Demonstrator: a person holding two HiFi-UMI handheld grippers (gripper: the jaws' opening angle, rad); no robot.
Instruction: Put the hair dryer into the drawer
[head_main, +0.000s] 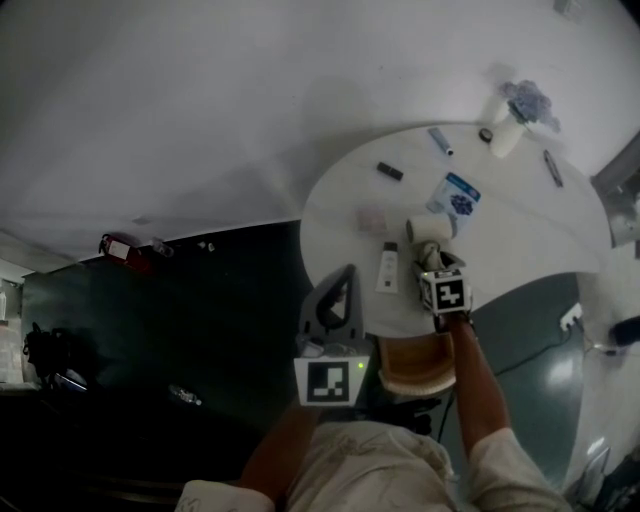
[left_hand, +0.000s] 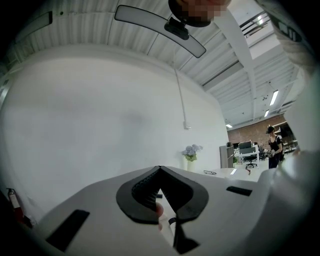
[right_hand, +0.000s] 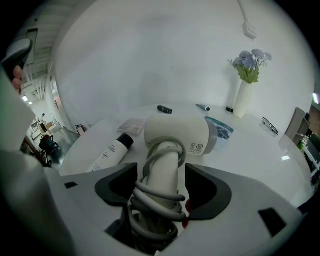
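The hair dryer (right_hand: 176, 134) was seen lying on the round white counter (right_hand: 260, 165), at the centre of the right gripper view, with its handle (right_hand: 165, 167) pointed toward the camera and its grey cord (right_hand: 152, 202) wound round that handle. The right tool (right_hand: 161, 185) was held released, its jaws spread wide. The handle lay between them, and a gap was left at each side, so no pad was pressed on it. The pale body of the hair dryer was found just beyond the jaw tips.

In the head view, the right tool (head_main: 434, 265) was tilted down over the near edge of the counter (head_main: 520, 220), and the hair dryer (head_main: 428, 232) was placed just above it in the frame. A white bottle (head_main: 388, 268) was laid just left of the hair dryer, and a blue and white packet (head_main: 456, 195) lay just beyond it. A vase (head_main: 508, 135) of flowers was set near the far rim, at the upper right.

The left tool (head_main: 345, 282) was held at the lower centre of the frame, apart from the hair dryer. In the left gripper view, the left tool (left_hand: 160, 172) was seen clenched, its jaws met at the tips with nothing caught between them.
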